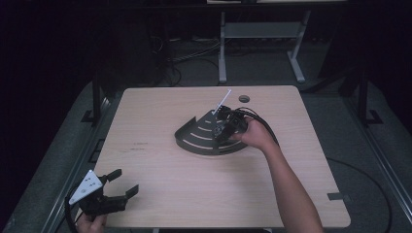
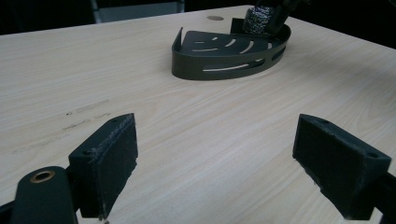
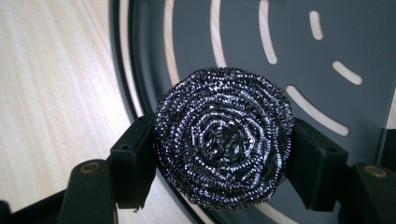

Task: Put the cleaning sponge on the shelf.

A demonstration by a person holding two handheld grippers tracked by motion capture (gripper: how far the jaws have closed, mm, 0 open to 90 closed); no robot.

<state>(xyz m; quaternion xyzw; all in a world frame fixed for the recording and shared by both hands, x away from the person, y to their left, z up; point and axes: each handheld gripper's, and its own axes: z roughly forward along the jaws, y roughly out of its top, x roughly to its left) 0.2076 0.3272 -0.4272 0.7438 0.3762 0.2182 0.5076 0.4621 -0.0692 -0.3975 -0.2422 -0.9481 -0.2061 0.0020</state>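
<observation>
Table [image 1: 160, 204]: rack [image 1: 197, 141] sits on it, right of centre, toward the far side. Right gripper [image 1: 224, 127] is over the rack's far right part, with the scouring pad [image 3: 224, 137] between its jaws, above the rack floor near the curved rim. Left gripper [image 1: 124, 183] is at the near left corner of the table, well apart from the rack, jaws pointing toward it. Hole [image 1: 244, 99] in the tabletop lies just beyond the rack, far right. Second table's legs [image 1: 222, 53] stand behind, on the floor.
</observation>
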